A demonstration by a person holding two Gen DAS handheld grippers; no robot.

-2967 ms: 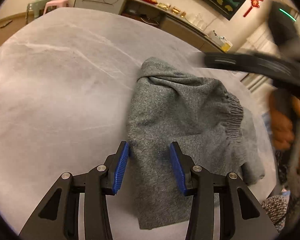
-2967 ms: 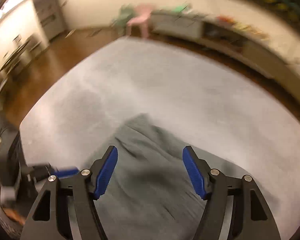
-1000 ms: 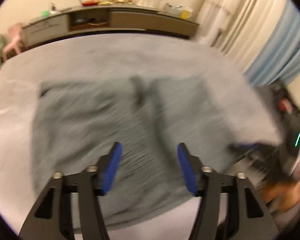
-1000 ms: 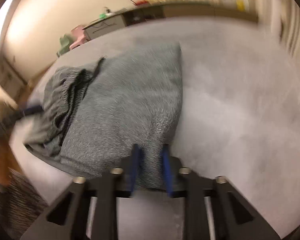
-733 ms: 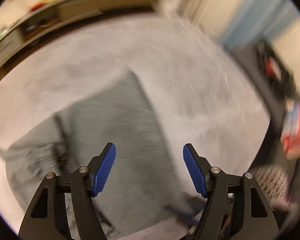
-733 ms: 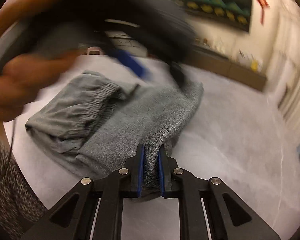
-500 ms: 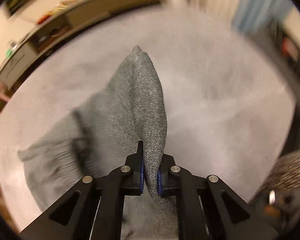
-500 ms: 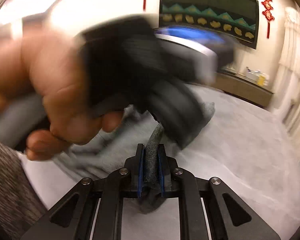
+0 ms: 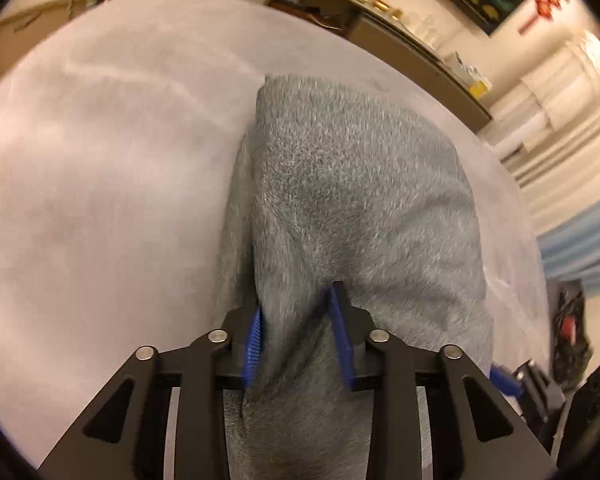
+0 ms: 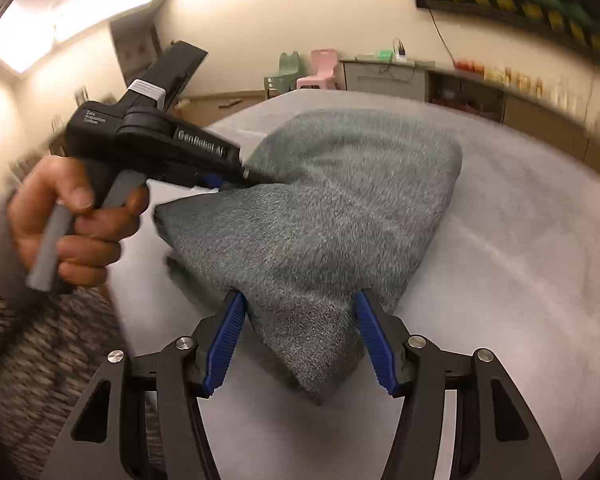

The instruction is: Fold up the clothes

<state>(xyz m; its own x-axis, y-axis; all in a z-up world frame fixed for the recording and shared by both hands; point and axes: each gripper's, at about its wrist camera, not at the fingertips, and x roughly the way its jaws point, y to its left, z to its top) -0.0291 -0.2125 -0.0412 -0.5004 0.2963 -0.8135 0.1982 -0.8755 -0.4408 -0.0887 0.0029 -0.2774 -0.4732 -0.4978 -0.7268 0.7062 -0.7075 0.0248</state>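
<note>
A grey knit garment (image 9: 348, 200) lies folded in a thick bundle on the pale grey table (image 9: 100, 180). In the left wrist view my left gripper (image 9: 298, 340) straddles a raised fold at the bundle's near edge. Its jaws are opening and the cloth bulges loosely between the blue pads. In the right wrist view my right gripper (image 10: 300, 344) has its jaws opening wide around the garment's (image 10: 320, 220) near corner, which rests on the table with a gap at the right pad. The left gripper (image 10: 236, 176), held by a hand (image 10: 72, 232), points into the cloth's far left side.
A low cabinet (image 9: 400, 36) runs along the far wall, with a pink chair (image 10: 322, 66) and a green chair (image 10: 284, 70) beside it. Curtains (image 9: 560, 120) hang at the right. A patterned sleeve (image 10: 28, 340) fills the lower left of the right wrist view.
Half a second ago both grippers were shut on lifted folds of the garment. Both jaws have since spread, and the cloth has come down onto the table as a folded bundle. The left hand swung across and down.
</note>
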